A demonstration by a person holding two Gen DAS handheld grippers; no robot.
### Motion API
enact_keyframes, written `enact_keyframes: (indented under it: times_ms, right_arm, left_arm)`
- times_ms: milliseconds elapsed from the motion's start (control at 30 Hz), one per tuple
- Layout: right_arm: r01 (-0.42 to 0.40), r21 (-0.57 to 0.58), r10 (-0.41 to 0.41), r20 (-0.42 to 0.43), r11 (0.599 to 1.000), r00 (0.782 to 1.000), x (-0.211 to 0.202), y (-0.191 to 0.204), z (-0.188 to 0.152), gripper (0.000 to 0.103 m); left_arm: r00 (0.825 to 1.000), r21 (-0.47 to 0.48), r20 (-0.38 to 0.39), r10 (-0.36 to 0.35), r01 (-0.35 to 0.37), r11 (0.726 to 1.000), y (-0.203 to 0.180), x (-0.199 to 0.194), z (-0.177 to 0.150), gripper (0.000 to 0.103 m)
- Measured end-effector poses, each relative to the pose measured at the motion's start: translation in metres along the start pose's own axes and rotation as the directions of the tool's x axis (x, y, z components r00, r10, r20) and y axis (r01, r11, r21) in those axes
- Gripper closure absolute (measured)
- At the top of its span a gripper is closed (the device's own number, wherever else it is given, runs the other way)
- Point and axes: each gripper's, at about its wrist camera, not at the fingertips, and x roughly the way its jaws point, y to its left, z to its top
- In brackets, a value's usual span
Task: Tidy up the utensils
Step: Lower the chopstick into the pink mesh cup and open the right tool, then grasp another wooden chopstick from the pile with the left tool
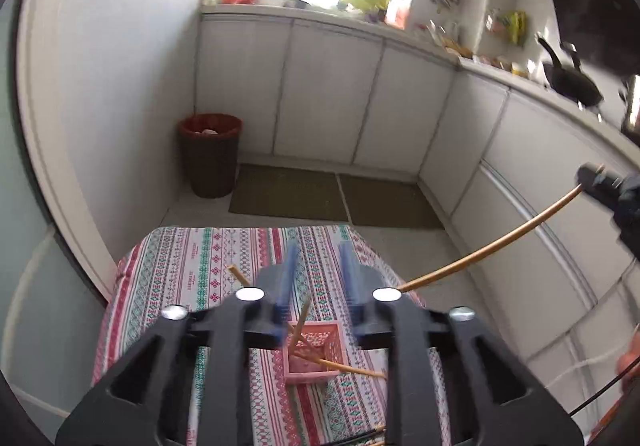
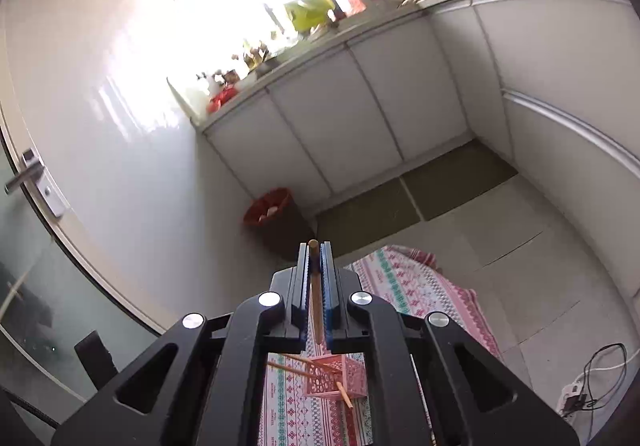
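A pink lattice basket [image 1: 314, 350] stands on the patterned tablecloth [image 1: 192, 266], below and between my left gripper's fingers. Wooden chopsticks [image 1: 352, 369] lean in it and stick out over its rim. My left gripper [image 1: 320, 266] is open above the basket, with nothing between its blue pads. My right gripper [image 2: 315, 250] is shut on a single wooden chopstick [image 2: 315, 286], held high over the basket [image 2: 336, 374]. In the left wrist view, that right gripper [image 1: 600, 182] is up at the right, and its chopstick [image 1: 500, 238] slants down toward the table.
A brown waste bin [image 1: 210, 154] stands by the wall past the table, beside two floor mats [image 1: 288, 192]. White cabinets and a cluttered counter with a black pan [image 1: 572, 80] run along the right. A power strip with cables [image 2: 576, 398] lies on the floor. More chopsticks [image 1: 372, 432] show at the bottom edge.
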Motion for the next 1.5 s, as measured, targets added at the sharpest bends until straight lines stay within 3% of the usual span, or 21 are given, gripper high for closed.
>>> enact_keyframes:
  times_ms: [200,400,533,567,600,667,833,967,1133,1233,1333,1433,1500]
  right_arm:
    - [0.021,-0.065,-0.025,-0.059,0.998,0.998,0.035,0.020,-0.020,0.098]
    - [0.058,-0.133,-0.071,-0.095,0.989,0.993,0.070,0.039,-0.049,0.098]
    - [0.040,-0.141,-0.059,-0.137,0.989,0.989,0.094,0.043,-0.067,0.095]
    - [0.034,-0.136,-0.054,-0.148,0.990,0.988,0.096,0.043,-0.068,0.087]
    - [0.033,-0.132,-0.052,-0.149,0.991,0.987,0.096,0.043,-0.069,0.068]
    - [0.042,-0.128,-0.058,-0.121,0.991,0.991,0.091,0.045,-0.071,0.044]
    - [0.085,-0.158,-0.097,-0.066,0.984,0.993,0.062,0.045,-0.074,0.034]
    - [0.098,-0.165,-0.107,-0.045,0.981,0.993,0.028,0.038,-0.081,0.019]
    - [0.121,-0.128,-0.122,-0.005,0.984,0.992,-0.023,0.003,-0.104,0.007]
    - [0.162,-0.106,-0.168,-0.053,0.981,0.984,-0.045,-0.033,-0.125,0.007]
    - [0.224,-0.036,-0.227,-0.131,0.974,0.965,-0.060,-0.079,-0.150,0.007]
    - [0.289,0.130,-0.253,-0.236,0.949,0.938,-0.066,-0.134,-0.174,0.007]
    - [0.272,0.294,-0.189,-0.279,0.916,0.941,-0.072,-0.172,-0.192,0.007]
  left_arm:
    - [0.998,-0.083,0.063,0.007,-0.001,0.997,0.027,-0.026,0.012,0.068]
    - [0.998,-0.112,0.059,0.012,-0.006,0.994,0.041,-0.033,0.016,0.063]
    - [0.998,-0.112,0.059,0.026,-0.020,0.994,0.044,-0.037,0.016,0.056]
    - [0.998,-0.111,0.064,0.030,-0.022,0.994,0.044,-0.039,0.016,0.055]
    - [0.997,-0.109,0.068,0.034,-0.027,0.994,0.044,-0.041,0.016,0.051]
    - [0.996,-0.107,0.073,0.045,-0.037,0.994,0.045,-0.044,0.016,0.048]
    - [0.998,-0.085,0.041,0.049,-0.045,0.995,0.037,-0.047,0.012,0.042]
    - [0.999,-0.028,0.005,0.049,-0.049,0.998,0.021,-0.051,0.000,0.035]
    - [0.996,0.004,-0.081,0.032,-0.032,0.999,0.007,-0.049,-0.030,0.012]
    - [0.982,0.067,-0.187,0.006,0.006,0.998,-0.010,-0.036,-0.056,0.010]
    - [0.953,0.166,-0.304,-0.006,0.059,0.984,-0.034,-0.018,-0.087,0.008]
    - [0.900,0.240,-0.436,-0.028,0.146,0.960,-0.060,0.003,-0.127,0.008]
    - [0.842,0.283,-0.538,-0.046,0.231,0.931,-0.082,0.020,-0.158,0.008]
